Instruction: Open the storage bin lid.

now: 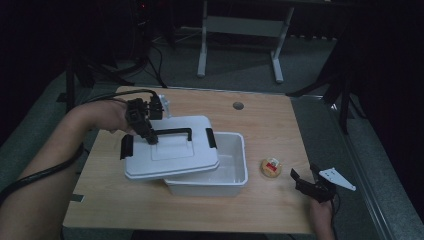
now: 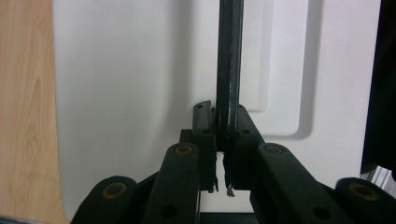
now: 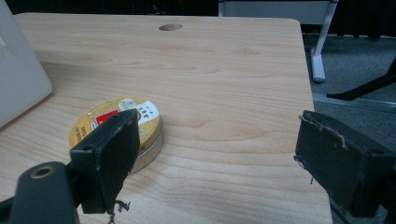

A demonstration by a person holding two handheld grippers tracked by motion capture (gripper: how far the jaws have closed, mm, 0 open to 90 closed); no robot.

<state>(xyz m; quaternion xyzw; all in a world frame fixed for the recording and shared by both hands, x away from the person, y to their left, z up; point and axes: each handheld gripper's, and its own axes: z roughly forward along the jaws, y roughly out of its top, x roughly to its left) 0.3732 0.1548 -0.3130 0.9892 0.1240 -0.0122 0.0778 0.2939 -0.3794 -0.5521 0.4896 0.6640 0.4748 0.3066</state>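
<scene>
Left of centre, the lid (image 1: 172,150) is held by its handle (image 1: 172,132) in the clamped left gripper (image 1: 150,139), askew over the box (image 1: 235,172); squaring seems next; the right gripper (image 1: 306,181) is spread, empty, lower right.

Both forearms are bare, no sleeves visible. The black two-jaw left gripper (image 1: 145,131) has linkage arms with brass-coloured pivot pins and trails a thick black cable. The black right gripper (image 3: 219,149) carries frayed black jaw pads and a white-grey three-cornered plate.

1 lid (image 1: 172,150), 1 bin (image 1: 227,172), 1 tin (image 1: 271,167).
</scene>
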